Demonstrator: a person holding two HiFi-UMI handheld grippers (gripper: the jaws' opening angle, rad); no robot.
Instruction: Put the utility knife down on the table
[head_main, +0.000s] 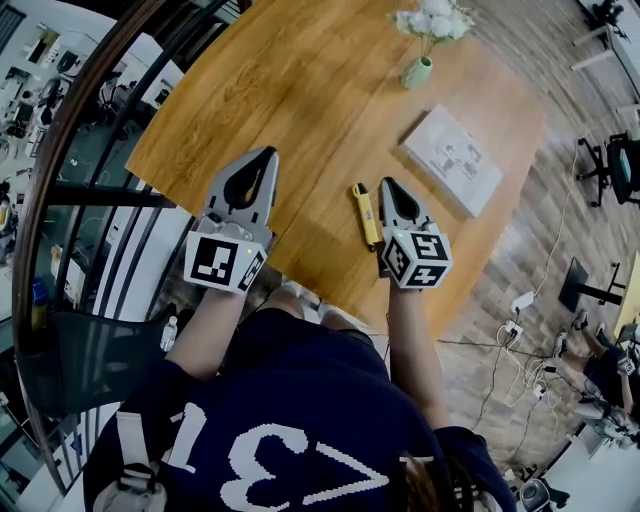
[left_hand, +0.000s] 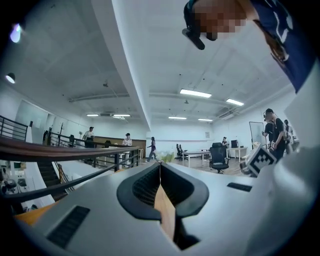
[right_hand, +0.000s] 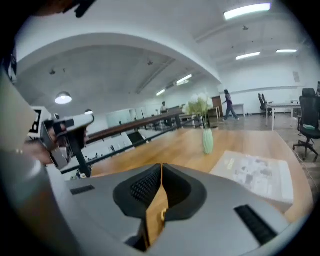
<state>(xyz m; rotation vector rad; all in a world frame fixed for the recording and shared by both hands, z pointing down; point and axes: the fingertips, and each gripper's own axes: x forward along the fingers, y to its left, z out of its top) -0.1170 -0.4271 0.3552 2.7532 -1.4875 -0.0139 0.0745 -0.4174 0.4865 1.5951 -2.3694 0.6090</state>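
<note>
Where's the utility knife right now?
In the head view the yellow utility knife lies flat on the wooden table, just left of the right gripper, between it and the left gripper; neither gripper holds it.

The wooden surface (head_main: 300, 100) carried three things. A yellow utility knife (head_main: 366, 213) lay flat close to its near edge. A flat white printed package (head_main: 452, 160) lay by the right edge, and a pale green vase (head_main: 418, 71) of white flowers (head_main: 432, 20) stood upright towards the far edge.
</note>
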